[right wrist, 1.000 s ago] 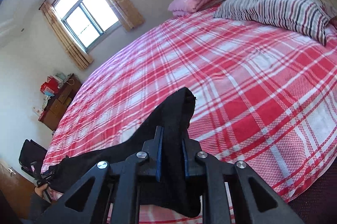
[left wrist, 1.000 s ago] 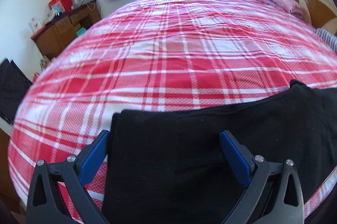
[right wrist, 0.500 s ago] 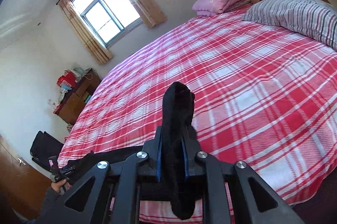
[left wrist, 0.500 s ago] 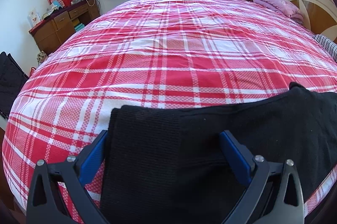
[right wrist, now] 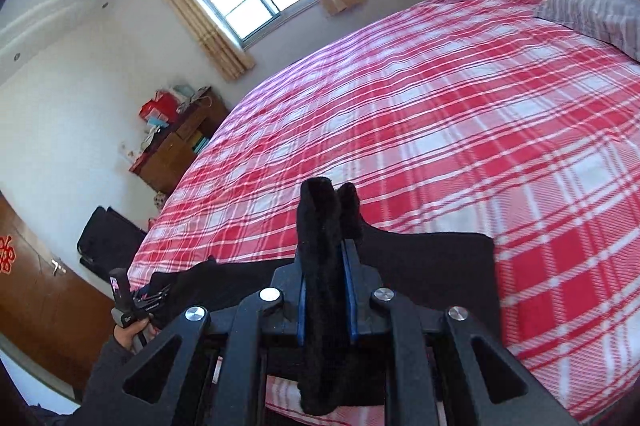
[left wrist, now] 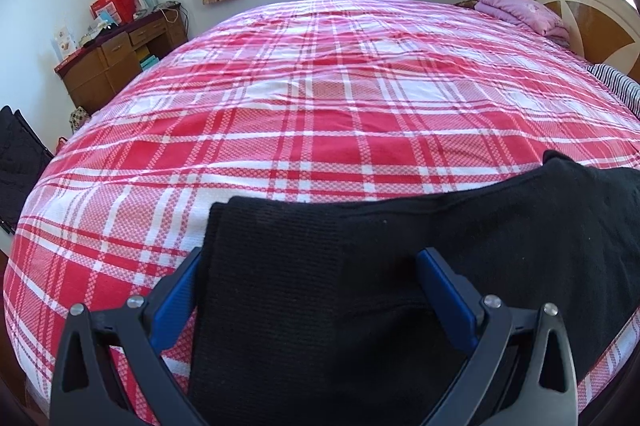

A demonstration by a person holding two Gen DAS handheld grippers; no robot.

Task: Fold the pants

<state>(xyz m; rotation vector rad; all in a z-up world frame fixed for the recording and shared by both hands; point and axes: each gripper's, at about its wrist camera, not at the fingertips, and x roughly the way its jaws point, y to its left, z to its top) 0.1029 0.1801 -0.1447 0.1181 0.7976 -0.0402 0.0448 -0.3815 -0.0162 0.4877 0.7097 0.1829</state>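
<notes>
Black pants (left wrist: 400,266) lie along the near edge of a red plaid bed (left wrist: 320,106). My left gripper (left wrist: 310,286) is open, its blue pads on either side of the pants' left end, which lies flat between them. My right gripper (right wrist: 325,266) is shut on a bunched fold of the pants (right wrist: 320,226) that sticks up between its pads. The rest of the pants (right wrist: 440,266) spreads flat on the bed in the right wrist view, reaching left to my left gripper (right wrist: 152,296) and the hand holding it.
A wooden dresser (left wrist: 116,66) with clutter stands left of the bed. A folded pink blanket (left wrist: 520,10) and a striped pillow (right wrist: 596,14) lie by the headboard (left wrist: 592,22). A black bag (right wrist: 108,242) sits on the floor at left.
My right gripper has swung left and lowered with the pants fold, and more cloth now lies flat on the bed. The left gripper has stayed open over the pants' end.
</notes>
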